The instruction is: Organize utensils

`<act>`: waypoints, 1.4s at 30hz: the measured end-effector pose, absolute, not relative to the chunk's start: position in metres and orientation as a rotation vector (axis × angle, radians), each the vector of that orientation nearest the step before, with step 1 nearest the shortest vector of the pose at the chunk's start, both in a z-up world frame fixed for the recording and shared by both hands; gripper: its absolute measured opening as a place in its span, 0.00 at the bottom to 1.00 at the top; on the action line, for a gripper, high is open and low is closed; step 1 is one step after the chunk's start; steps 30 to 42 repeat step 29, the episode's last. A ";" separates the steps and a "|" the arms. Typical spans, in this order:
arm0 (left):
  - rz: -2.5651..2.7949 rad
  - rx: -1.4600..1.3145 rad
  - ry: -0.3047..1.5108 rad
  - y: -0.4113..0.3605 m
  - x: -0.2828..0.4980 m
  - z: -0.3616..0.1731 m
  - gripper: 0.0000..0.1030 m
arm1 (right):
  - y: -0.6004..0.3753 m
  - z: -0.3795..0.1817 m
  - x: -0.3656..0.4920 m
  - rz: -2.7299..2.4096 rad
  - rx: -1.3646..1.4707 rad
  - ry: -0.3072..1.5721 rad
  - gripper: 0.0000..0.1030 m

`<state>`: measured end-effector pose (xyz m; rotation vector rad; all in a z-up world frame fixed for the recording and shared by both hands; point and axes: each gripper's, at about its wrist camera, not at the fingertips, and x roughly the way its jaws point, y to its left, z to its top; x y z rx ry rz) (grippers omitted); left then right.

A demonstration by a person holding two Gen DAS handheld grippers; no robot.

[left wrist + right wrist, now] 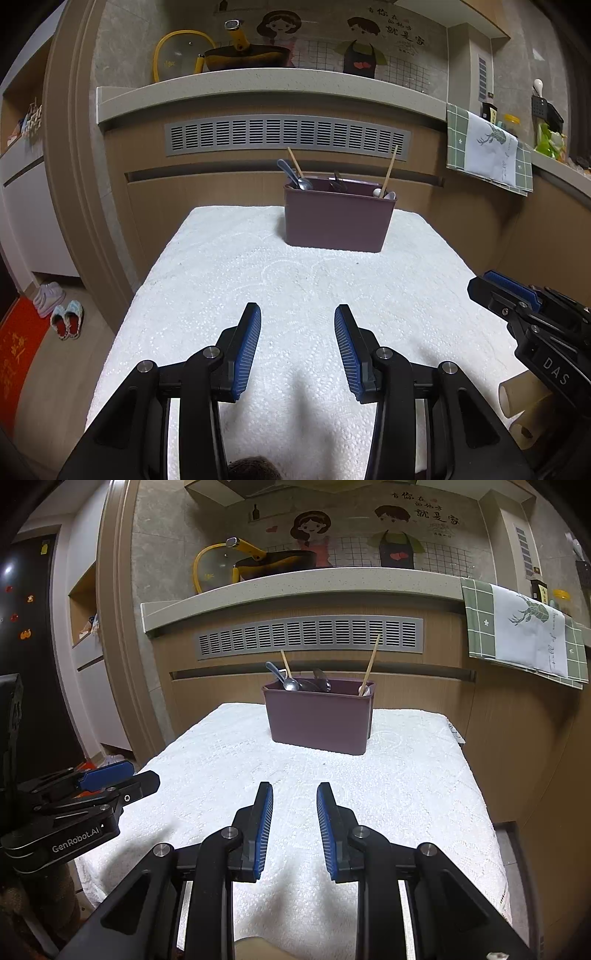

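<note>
Both claws released, empty: your left claw [297,314] and right claw [294,792] hover over the near edge of the white-cloth surface [229,280]. Maroon plastic utensil box [338,219], holding spoons and chopsticks, sits at the far edge. Judged: sorting about done, or else reach forward.

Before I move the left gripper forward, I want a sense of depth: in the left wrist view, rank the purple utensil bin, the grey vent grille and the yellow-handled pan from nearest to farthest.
From the left gripper, whose fingers are open:
1. Purple utensil bin, straight ahead at the far end of the white cloth.
2. Grey vent grille, behind the bin on the cabinet front.
3. Yellow-handled pan, up on the counter, left of centre.
</note>
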<state>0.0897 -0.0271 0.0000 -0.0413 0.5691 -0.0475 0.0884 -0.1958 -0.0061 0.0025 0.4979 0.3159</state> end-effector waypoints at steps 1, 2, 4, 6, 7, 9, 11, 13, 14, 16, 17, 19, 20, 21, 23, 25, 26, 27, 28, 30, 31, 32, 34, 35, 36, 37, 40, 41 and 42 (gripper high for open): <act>-0.047 -0.041 0.569 -0.027 0.090 0.000 0.41 | -0.196 -0.006 0.088 0.315 0.003 0.499 0.22; -0.046 -0.041 0.568 -0.027 0.090 0.000 0.41 | -0.196 -0.006 0.088 0.314 0.003 0.499 0.22; -0.047 -0.041 0.568 -0.027 0.090 0.000 0.41 | -0.196 -0.007 0.088 0.314 0.004 0.499 0.23; -0.049 -0.041 0.571 -0.027 0.090 0.000 0.41 | -0.197 -0.007 0.089 0.315 0.004 0.499 0.23; -0.050 -0.040 0.572 -0.027 0.090 0.000 0.41 | -0.197 -0.007 0.089 0.314 0.005 0.501 0.23; -0.052 -0.039 0.573 -0.027 0.090 0.000 0.41 | -0.197 -0.007 0.089 0.313 0.006 0.502 0.23; -0.053 -0.038 0.574 -0.027 0.090 0.000 0.41 | -0.197 -0.008 0.089 0.313 0.006 0.504 0.23; -0.054 -0.038 0.576 -0.027 0.090 0.000 0.41 | -0.197 -0.008 0.088 0.312 0.008 0.503 0.23; -0.056 -0.039 0.578 -0.028 0.090 -0.001 0.41 | -0.197 -0.008 0.089 0.312 0.008 0.503 0.23; -0.058 -0.041 0.582 -0.027 0.090 -0.002 0.41 | -0.198 -0.008 0.089 0.312 0.008 0.505 0.23; -0.060 -0.041 0.585 -0.027 0.091 -0.002 0.41 | -0.198 -0.008 0.089 0.311 0.010 0.507 0.24; -0.062 -0.043 0.590 -0.026 0.092 -0.003 0.41 | -0.199 -0.009 0.089 0.308 0.014 0.509 0.24; -0.063 -0.044 0.592 -0.026 0.093 -0.004 0.41 | -0.199 -0.009 0.089 0.306 0.014 0.509 0.24; -0.065 -0.045 0.594 -0.025 0.093 -0.004 0.41 | -0.199 -0.009 0.089 0.305 0.014 0.508 0.24; -0.066 -0.046 0.594 -0.024 0.093 -0.004 0.41 | -0.199 -0.009 0.089 0.303 0.013 0.508 0.24; -0.069 -0.049 0.591 -0.024 0.093 -0.004 0.41 | -0.199 -0.009 0.088 0.303 0.015 0.507 0.24; -0.072 -0.051 0.589 -0.024 0.093 -0.005 0.41 | -0.199 -0.009 0.088 0.302 0.016 0.507 0.25; -0.072 -0.055 0.588 -0.023 0.094 -0.005 0.41 | -0.198 -0.009 0.088 0.302 0.016 0.507 0.25; -0.071 -0.060 0.590 -0.022 0.094 -0.006 0.41 | -0.198 -0.009 0.088 0.301 0.016 0.508 0.25; -0.072 -0.065 0.592 -0.021 0.095 -0.006 0.41 | -0.199 -0.009 0.089 0.301 0.016 0.508 0.25; -0.072 -0.065 0.592 -0.021 0.095 -0.006 0.41 | -0.199 -0.009 0.089 0.301 0.016 0.508 0.25; -0.072 -0.065 0.592 -0.021 0.095 -0.006 0.41 | -0.199 -0.009 0.089 0.301 0.016 0.508 0.25; -0.072 -0.065 0.592 -0.021 0.095 -0.006 0.41 | -0.199 -0.009 0.089 0.301 0.016 0.508 0.25; -0.072 -0.065 0.592 -0.021 0.095 -0.006 0.41 | -0.199 -0.009 0.089 0.301 0.016 0.508 0.25; -0.072 -0.065 0.592 -0.021 0.095 -0.006 0.41 | -0.199 -0.009 0.089 0.301 0.016 0.508 0.25; -0.072 -0.065 0.592 -0.021 0.095 -0.006 0.41 | -0.199 -0.009 0.089 0.301 0.016 0.508 0.25; -0.072 -0.065 0.592 -0.021 0.095 -0.006 0.41 | -0.199 -0.009 0.089 0.301 0.016 0.508 0.25; -0.072 -0.065 0.592 -0.021 0.095 -0.006 0.41 | -0.199 -0.009 0.089 0.301 0.016 0.508 0.25; -0.072 -0.065 0.592 -0.021 0.095 -0.006 0.41 | -0.199 -0.009 0.089 0.301 0.016 0.508 0.25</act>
